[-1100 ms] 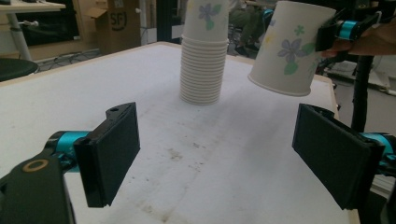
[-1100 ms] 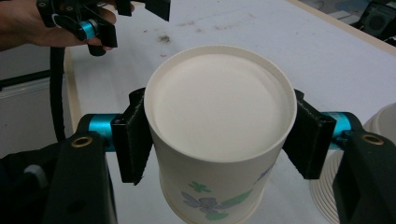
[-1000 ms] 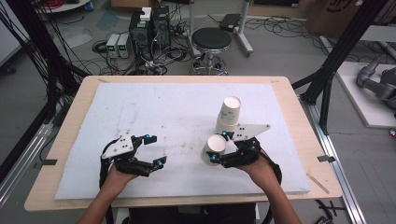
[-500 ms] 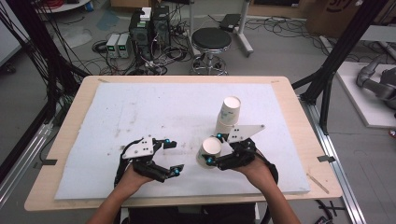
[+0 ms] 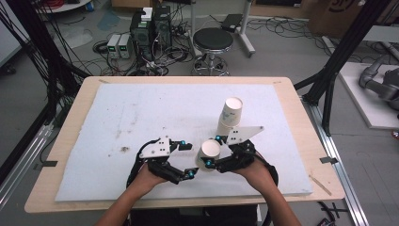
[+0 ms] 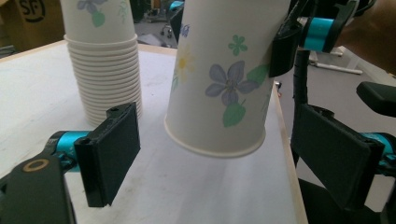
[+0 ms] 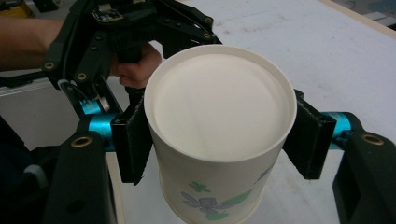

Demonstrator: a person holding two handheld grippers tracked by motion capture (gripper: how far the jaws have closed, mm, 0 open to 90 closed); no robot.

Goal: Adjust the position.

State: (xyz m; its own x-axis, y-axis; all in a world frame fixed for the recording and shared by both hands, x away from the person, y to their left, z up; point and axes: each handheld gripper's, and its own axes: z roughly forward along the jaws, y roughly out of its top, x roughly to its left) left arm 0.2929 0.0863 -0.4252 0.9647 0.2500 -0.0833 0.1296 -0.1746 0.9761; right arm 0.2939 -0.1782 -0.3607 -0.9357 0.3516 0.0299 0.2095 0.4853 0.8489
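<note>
- Right gripper is clamped on an upside-down paper cup, held off the table just in front of the cup stack.
- Left gripper spread wide, beside that cup.
- Cup's probably light and crushable, so pinch gently mid-wall.

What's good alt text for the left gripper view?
A flower-printed paper cup, held upside down above the white table by the right gripper, hangs between the open black jaws of the left gripper. A stack of matching cups stands on the table behind it, to the left.
</note>
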